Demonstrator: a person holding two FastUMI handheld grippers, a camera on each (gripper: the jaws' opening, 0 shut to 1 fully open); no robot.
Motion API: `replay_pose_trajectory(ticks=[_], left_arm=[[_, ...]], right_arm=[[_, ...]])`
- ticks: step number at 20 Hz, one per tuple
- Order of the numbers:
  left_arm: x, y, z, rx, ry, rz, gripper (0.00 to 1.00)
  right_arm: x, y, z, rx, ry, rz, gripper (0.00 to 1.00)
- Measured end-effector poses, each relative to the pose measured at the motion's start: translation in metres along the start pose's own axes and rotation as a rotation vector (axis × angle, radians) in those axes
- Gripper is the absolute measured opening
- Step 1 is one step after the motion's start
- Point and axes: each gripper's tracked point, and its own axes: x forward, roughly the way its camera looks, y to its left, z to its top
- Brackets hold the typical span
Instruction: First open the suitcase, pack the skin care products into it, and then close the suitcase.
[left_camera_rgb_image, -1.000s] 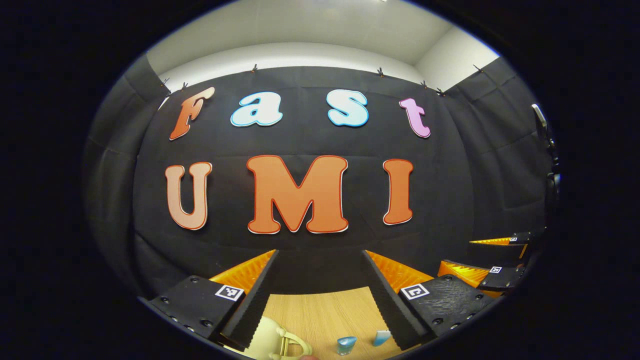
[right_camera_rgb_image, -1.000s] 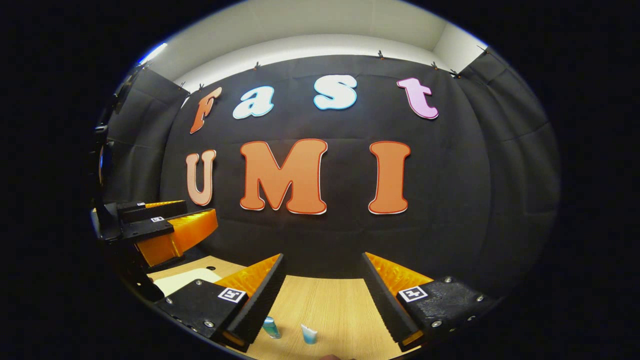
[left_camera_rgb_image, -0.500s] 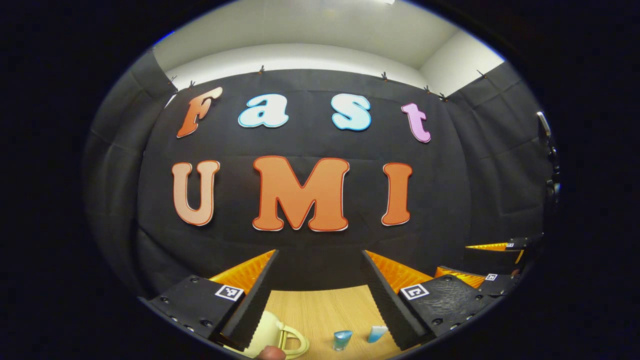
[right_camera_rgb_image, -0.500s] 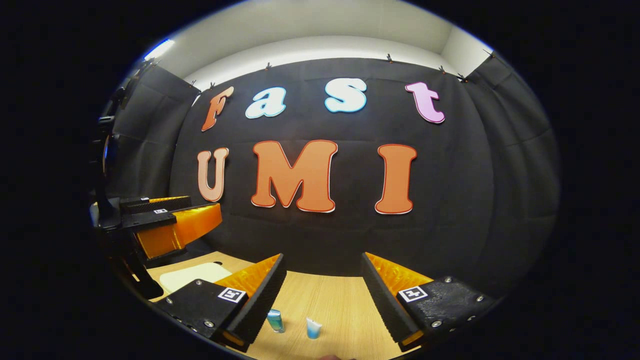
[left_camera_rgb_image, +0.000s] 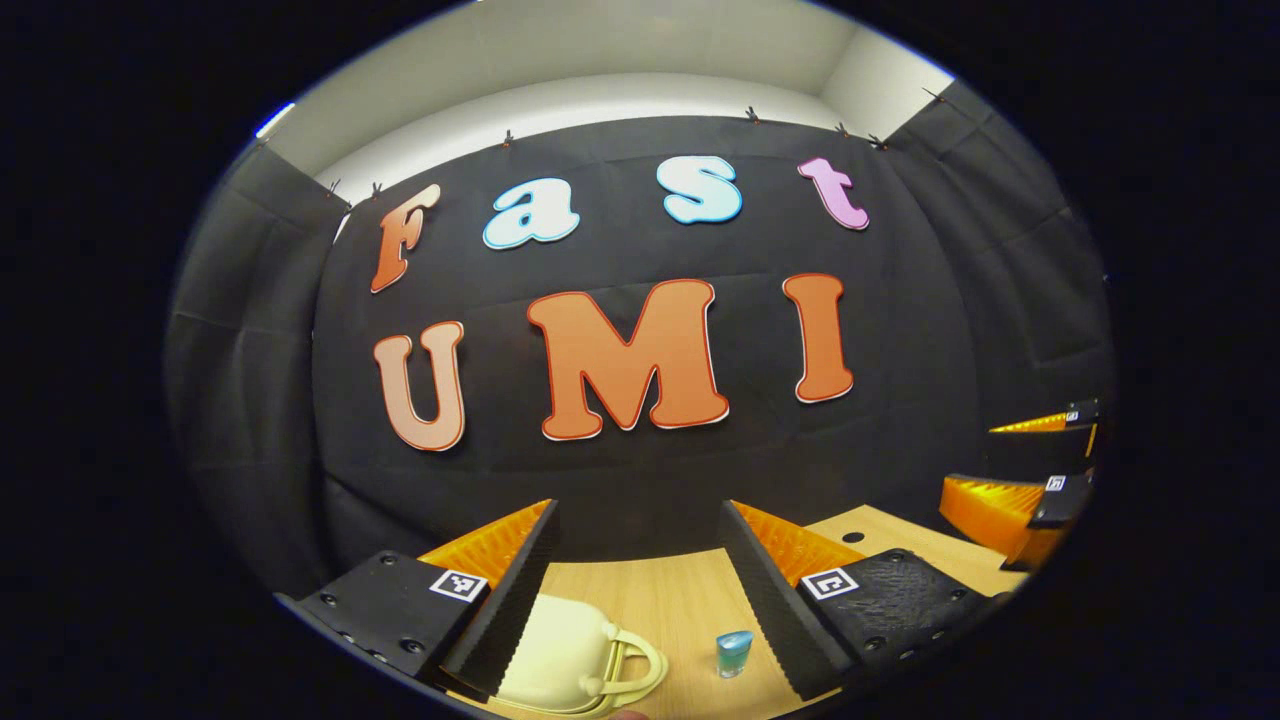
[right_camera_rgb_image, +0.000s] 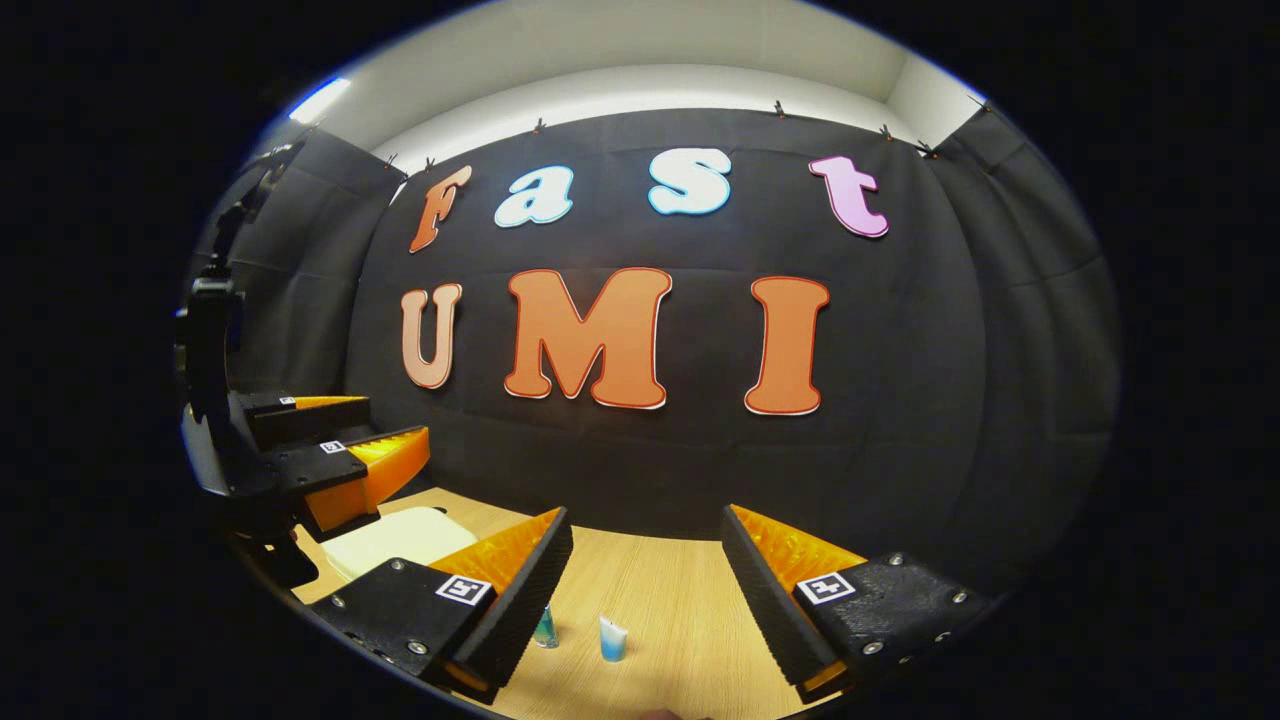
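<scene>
We see the suitcase (left_camera_rgb_image: 560, 655): small, cream, rounded shell with a looped handle toward the middle of the table, lid looks closed. It sits low between the left gripper (left_camera_rgb_image: 640, 545) fingers, nearer the left one. Two small blue skin care products (right_camera_rgb_image: 612, 638) stand upright near it on the wooden table (right_camera_rgb_image: 680, 600); one may be a tube, hard to tell. Right gripper (right_camera_rgb_image: 645, 550) spread wide, holding nothing; the left too. Black cloth wall (right_camera_rgb_image: 950, 350) behind, pale ceiling above.
</scene>
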Motion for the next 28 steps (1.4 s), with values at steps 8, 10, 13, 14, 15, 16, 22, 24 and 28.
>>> replay_pose_trajectory(ticks=[8,10,13,14,15,16,22,24,28], left_arm=[[-0.005,-0.016,-0.077,0.278,0.152,0.015,0.98],[-0.002,-0.021,-0.101,0.351,0.190,0.001,1.00],[0.010,-0.031,-0.142,0.452,0.249,-0.050,0.98],[0.011,-0.033,-0.154,0.483,0.263,-0.067,0.98],[0.015,-0.034,-0.166,0.509,0.274,-0.085,0.98],[0.015,-0.034,-0.182,0.541,0.297,-0.104,0.97],[0.023,-0.028,-0.254,0.667,0.386,-0.195,0.97],[0.021,-0.025,-0.271,0.699,0.406,-0.216,0.97],[0.019,-0.019,-0.298,0.772,0.427,-0.251,0.97]], right_arm=[[0.003,-0.037,-0.021,-0.011,0.031,0.030,0.95],[0.003,-0.050,-0.028,-0.027,0.052,0.013,0.95],[0.005,-0.065,-0.031,-0.022,0.063,-0.023,0.95],[0.006,-0.066,-0.032,-0.020,0.066,-0.031,0.95],[0.007,-0.069,-0.032,-0.022,0.069,-0.044,0.95],[0.008,-0.071,-0.032,-0.022,0.073,-0.054,0.95],[0.006,-0.081,-0.036,-0.019,0.092,-0.148,0.95],[0.005,-0.080,-0.038,-0.018,0.098,-0.164,0.95],[0.005,-0.074,-0.040,-0.037,0.106,-0.184,0.95]])
